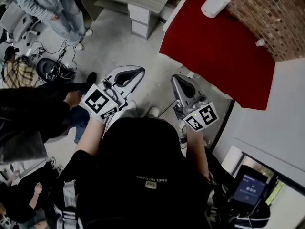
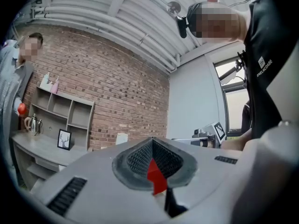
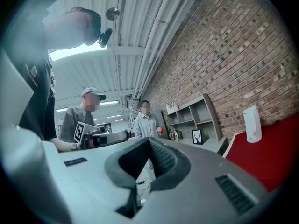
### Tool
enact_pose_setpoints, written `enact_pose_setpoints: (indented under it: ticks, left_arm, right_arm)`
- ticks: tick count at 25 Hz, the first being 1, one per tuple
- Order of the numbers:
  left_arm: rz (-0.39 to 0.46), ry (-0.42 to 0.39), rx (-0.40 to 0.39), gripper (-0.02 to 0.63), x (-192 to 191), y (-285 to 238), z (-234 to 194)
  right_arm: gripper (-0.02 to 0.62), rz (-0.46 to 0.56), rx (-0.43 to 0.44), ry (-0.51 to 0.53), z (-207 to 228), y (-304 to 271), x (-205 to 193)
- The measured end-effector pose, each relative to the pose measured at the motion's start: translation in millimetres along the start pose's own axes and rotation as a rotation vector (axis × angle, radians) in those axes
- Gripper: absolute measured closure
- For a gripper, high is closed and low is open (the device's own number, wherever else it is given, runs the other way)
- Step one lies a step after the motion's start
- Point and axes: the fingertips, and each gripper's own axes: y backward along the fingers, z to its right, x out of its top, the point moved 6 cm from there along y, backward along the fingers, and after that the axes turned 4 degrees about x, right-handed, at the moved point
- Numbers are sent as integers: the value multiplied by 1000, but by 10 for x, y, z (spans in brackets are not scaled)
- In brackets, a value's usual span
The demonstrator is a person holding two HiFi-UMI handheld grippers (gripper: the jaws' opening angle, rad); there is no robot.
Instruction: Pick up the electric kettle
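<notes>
Two broad surfaces frame the scene: a red-brown brick wall (image 1: pixel 267 13) and a pale grey concrete floor (image 1: pixel 119 46). Against the wall stands a rectangular red-topped worktop (image 1: pixel 219 56), and further along the same wall is a long grey wooden worktop (image 2: pixel 42 148) with an open grey shelf unit (image 2: pixel 60 108) standing on it. A person in a black top (image 1: pixel 143 175) stands over the floor near a corner of the red-topped worktop and holds both tools out level, side by side and apart from each other. A bystander in a light blue denim shirt (image 1: pixel 52 8) stands well away beside the grey wooden worktop. The left tool (image 2: pixel 152 141) has its dark ribbed pads brought together at the tips, with nothing gripped between them; only a sliver of the red top shows through the gap behind the tips. The right tool (image 3: pixel 149 141) is likewise closed at the tips and holds nothing. A white upright cylinder (image 1: pixel 215 3) stands at the far end of the red-topped worktop, by the wall. The small shiny metal kettle (image 2: pixel 33 124) stands upright on the grey wooden worktop in front of the shelf unit, well apart from both tools, and a small framed black-and-white deer picture (image 2: pixel 64 139) stands just beside it.
</notes>
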Motion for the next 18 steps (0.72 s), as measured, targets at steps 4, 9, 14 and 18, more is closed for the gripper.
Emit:
enact_pose_setpoints:
  ticks: [4, 9, 14, 18]
  left_arm:
    - [3, 3, -10, 603, -16, 30, -63]
    - [-19, 8, -32, 603, 80, 43, -221]
    - [-26, 1, -48, 603, -55, 188, -435]
    - [-31, 0, -60, 603, -104, 268, -560]
  right_arm:
    - [589, 6, -12, -11, -9, -42, -31]
    - [589, 9, -42, -25, -18, -182, 60]
    - [589, 10, -72, -21, -95, -352, -99]
    - [589, 25, -101, -35, -127, -429, -166]
